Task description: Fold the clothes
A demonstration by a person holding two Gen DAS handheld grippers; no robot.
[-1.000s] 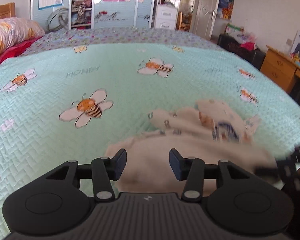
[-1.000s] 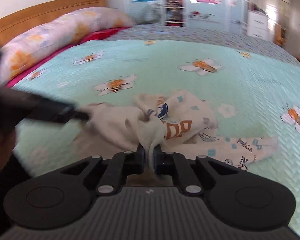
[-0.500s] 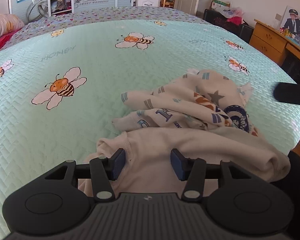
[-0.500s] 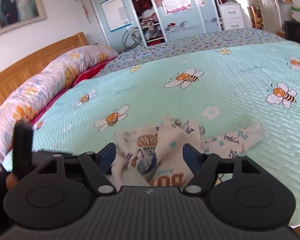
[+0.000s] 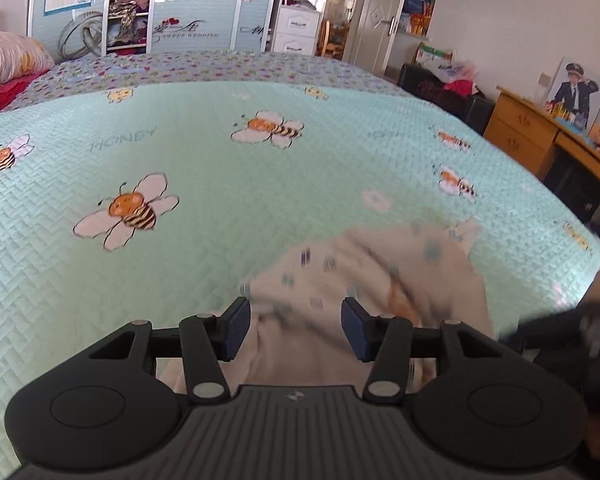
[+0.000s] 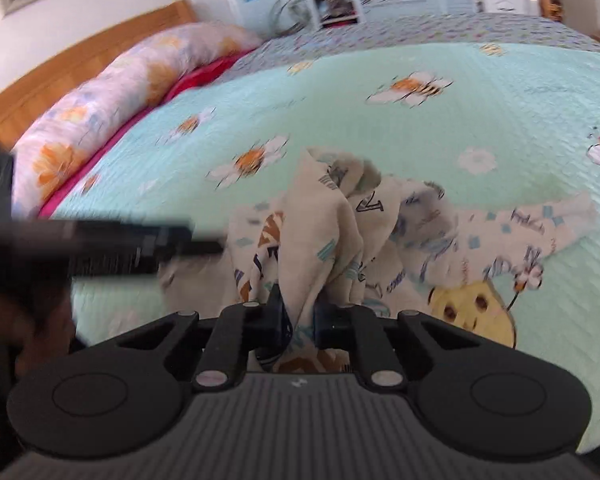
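In the left wrist view the left gripper [image 5: 295,328] stands half spread over the blurred cream garment [image 5: 380,280] lying on the mint bee bedspread [image 5: 220,184], gripping nothing, while in the right wrist view the right gripper [image 6: 299,322] is closing, jaws narrow, on a raised fold of that garment [image 6: 320,224].

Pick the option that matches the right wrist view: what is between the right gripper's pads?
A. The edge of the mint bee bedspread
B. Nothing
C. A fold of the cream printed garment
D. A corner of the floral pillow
C: a bunched fold of the cream printed garment runs down between the pads of the right gripper, whose jaws are closing on it; the pillow lies far off by the headboard.
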